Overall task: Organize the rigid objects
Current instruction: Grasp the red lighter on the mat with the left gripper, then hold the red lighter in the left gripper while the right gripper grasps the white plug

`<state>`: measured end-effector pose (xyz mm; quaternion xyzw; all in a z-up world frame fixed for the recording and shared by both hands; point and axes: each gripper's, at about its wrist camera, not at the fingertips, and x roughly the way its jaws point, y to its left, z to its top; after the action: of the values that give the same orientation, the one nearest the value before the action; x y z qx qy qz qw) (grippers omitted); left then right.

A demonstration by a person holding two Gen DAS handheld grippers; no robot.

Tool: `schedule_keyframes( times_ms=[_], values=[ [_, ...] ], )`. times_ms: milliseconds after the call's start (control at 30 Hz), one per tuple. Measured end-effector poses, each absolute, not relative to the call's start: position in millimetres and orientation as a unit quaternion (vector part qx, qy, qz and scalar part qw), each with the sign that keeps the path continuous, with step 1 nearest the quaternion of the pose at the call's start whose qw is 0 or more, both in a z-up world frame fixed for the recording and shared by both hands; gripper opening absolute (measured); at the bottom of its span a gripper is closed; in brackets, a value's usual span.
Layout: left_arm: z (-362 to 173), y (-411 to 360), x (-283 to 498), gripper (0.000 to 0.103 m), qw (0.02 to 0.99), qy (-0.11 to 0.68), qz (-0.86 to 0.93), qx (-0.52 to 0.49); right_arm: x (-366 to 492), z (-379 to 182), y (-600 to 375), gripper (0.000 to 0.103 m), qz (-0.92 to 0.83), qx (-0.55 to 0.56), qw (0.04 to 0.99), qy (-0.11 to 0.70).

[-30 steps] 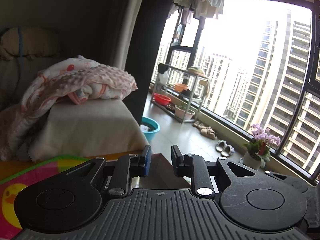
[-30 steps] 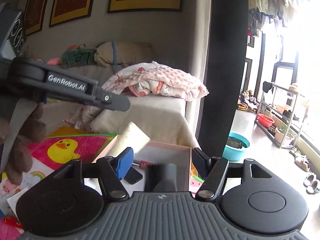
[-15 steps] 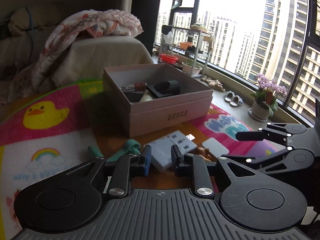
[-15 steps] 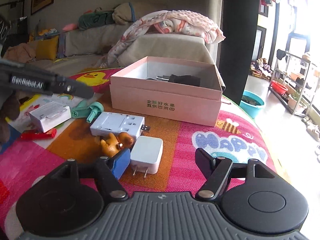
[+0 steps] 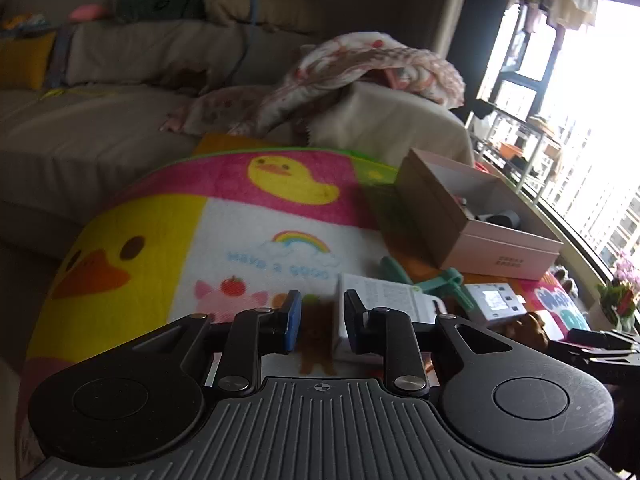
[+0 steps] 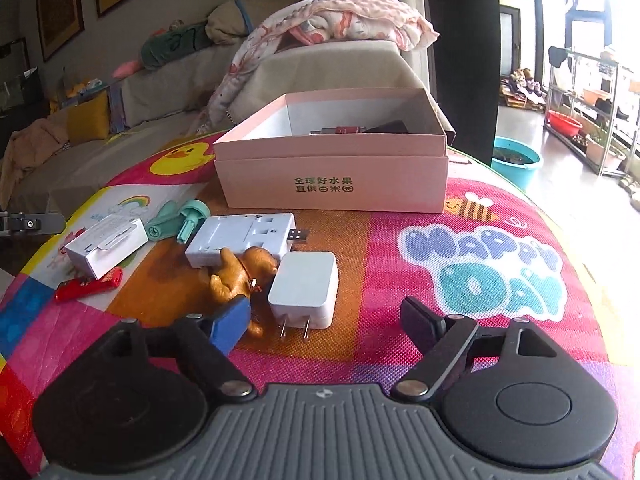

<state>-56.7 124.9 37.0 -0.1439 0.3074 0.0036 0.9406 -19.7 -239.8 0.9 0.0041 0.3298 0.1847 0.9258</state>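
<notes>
Left claw (image 5: 319,320) swung left, white box (image 5: 380,312) (right-fingertip side)

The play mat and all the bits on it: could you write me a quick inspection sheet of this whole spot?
Surface: colourful play mat.
Job's things: pink box open, items inside; white charger, power strip, white carton, red stick, green tool, brown toy dog loose on mat.
Clutter: nothing seen.
Grippers: left gripper narrowly open, empty; right gripper wide open, empty.
Cables: nothing seen.
Surroundings: sofa, blanket, window.
</notes>
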Motion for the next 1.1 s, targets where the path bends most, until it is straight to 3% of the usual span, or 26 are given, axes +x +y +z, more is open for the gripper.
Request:
schedule_keyframes(
  times_ms=[267, 667, 933, 1100],
  values=[
    [14.9, 107.2, -58.0, 0.026, 0.922, 0.344, -0.062, -0.163, -19.1, 0.8, -240.0, 0.084, 0.181, 0.005, 0.926, 0.332],
    [9.1, 30.1, -55.3, 0.032, 0.910, 0.365, -0.192, -0.051, -17.8, 0.6, -240.5, 0.086, 0.180, 0.009, 0.924, 0.336],
    [45.5, 33.5, -31.0, 0.032, 0.937, 0.299, -0.174, -0.048, -17.5, 0.2, -240.5, 0.087, 0.180, 0.011, 0.924, 0.337],
    [45.4, 19.9, 17.3, 0.032, 0.932, 0.312, -0.179, 0.030, -17.4, 0.4, -240.7, 0.087, 0.180, 0.011, 0.924, 0.337]
  ],
)
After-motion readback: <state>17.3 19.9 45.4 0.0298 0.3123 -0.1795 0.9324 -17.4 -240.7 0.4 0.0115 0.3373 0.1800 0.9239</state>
